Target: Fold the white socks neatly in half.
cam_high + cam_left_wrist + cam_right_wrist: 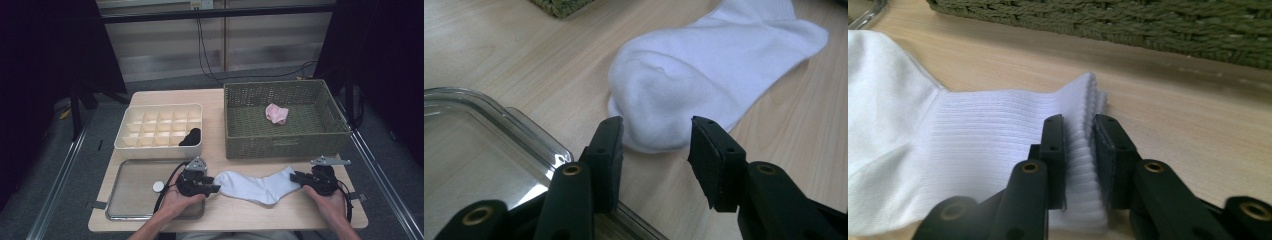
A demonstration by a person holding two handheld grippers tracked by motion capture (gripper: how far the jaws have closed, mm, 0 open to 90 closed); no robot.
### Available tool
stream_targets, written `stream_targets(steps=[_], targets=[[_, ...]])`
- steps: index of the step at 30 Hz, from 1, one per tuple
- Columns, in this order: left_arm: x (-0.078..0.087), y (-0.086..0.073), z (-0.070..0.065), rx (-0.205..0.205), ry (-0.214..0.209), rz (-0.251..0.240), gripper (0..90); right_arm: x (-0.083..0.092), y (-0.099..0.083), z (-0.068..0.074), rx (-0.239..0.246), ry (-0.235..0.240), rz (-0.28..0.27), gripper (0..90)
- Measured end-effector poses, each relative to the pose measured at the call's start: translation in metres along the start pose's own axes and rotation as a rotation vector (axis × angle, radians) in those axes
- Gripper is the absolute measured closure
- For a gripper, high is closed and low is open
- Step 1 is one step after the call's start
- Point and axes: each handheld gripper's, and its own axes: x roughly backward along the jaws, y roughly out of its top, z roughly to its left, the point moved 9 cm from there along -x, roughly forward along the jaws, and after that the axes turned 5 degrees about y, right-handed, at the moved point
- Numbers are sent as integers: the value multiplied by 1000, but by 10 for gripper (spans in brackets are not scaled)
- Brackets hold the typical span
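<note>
White sock (260, 186) flat on tabletop (220, 127): right hand-held gripper (1079, 132) pinches the cuff; left hand-held gripper (655, 137), open, straddles the toe. Next, close left jaws.

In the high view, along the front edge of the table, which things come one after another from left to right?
Tray → left gripper → white sock → right gripper, shut on the sock's cuff.

Even overhead light brightens the pale wooden surface (220, 100); surroundings left and right fall dark. Glare streaks the clear plastic tray (484, 145); near gripper parts blur.
</note>
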Motion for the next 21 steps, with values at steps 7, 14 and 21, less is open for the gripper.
stream_targets(steps=[7, 14, 21], targets=[[1, -2, 2, -10, 5, 10, 616, 3, 4, 4, -31, 48, -20, 817], [-3, -3, 2, -10, 0, 14, 642, 7, 10, 7, -61, 86, -50, 822], [-3, -4, -1, 0, -10, 15, 658, 10, 19, 10, -69, 110, -85, 822]])
